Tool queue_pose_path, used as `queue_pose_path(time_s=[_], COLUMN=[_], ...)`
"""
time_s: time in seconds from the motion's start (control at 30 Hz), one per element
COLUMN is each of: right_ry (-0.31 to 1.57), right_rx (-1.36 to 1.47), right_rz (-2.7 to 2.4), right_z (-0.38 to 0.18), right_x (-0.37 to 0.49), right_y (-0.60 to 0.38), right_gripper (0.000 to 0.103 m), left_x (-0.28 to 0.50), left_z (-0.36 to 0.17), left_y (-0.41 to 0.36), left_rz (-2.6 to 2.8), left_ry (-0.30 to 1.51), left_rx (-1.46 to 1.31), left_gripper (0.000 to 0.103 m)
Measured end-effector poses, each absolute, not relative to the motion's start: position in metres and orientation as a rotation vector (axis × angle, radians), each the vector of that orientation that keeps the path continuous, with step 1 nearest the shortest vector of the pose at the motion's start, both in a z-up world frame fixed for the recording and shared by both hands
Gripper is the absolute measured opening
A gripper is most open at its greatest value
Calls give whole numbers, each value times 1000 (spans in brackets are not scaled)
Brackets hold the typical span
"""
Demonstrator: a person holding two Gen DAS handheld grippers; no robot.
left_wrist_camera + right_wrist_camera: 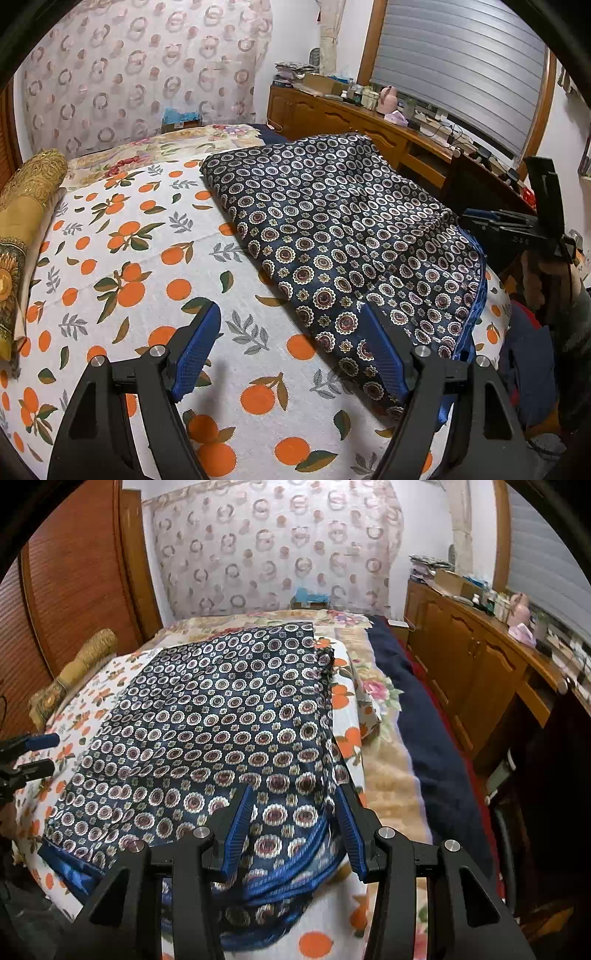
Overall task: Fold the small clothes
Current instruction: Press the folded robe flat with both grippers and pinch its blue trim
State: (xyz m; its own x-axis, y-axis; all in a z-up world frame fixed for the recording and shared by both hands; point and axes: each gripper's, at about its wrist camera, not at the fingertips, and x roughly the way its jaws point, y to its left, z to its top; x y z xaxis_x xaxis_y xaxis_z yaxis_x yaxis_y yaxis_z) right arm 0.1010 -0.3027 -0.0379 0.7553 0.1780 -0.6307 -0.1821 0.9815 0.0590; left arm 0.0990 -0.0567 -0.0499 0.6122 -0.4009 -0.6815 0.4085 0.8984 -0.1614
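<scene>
At the near edge of the bed, the right gripper (293, 825) stands with its jaws partly apart over the near right corner of the dark patterned cloth (207, 720). The corner with the blue hem (291, 871) lies between the two blue fingers (240, 823), but I judge that they do not press it yet. The left gripper (290, 345) is wide apart and holds nothing; it hovers over the orange-print sheet (122, 236), with its right finger just above the near left edge of the cloth.

The cloth lies flat and already doubled on the sheet, from the near edge of the bed toward the middle, and its far edge ends before the floral blanket (391, 775). It looks thin, soft and a little shiny, so I judge it is light, limp and maybe slippery; the layers can slide on each other. The good place to take hold is the two near corners at the hem, catching all layers together, then lifting slowly toward the far edge. A gold pillow (26, 206) lies at the left edge of the bed. Farther away, a wooden sideboard (476, 672) stands along the right wall.
</scene>
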Motion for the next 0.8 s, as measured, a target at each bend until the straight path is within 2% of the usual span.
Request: queue_pose_path(time_s=[0.8], right_ry=[711], right_rx=[-11], right_rz=[198], right_z=[-54], right_x=[93], right_y=[-304], right_gripper=[47], left_x=[75], left_z=[-69], left_y=[-88], left_rz=[-574], left_ry=[833], left_rx=[11], left_gripper=[78])
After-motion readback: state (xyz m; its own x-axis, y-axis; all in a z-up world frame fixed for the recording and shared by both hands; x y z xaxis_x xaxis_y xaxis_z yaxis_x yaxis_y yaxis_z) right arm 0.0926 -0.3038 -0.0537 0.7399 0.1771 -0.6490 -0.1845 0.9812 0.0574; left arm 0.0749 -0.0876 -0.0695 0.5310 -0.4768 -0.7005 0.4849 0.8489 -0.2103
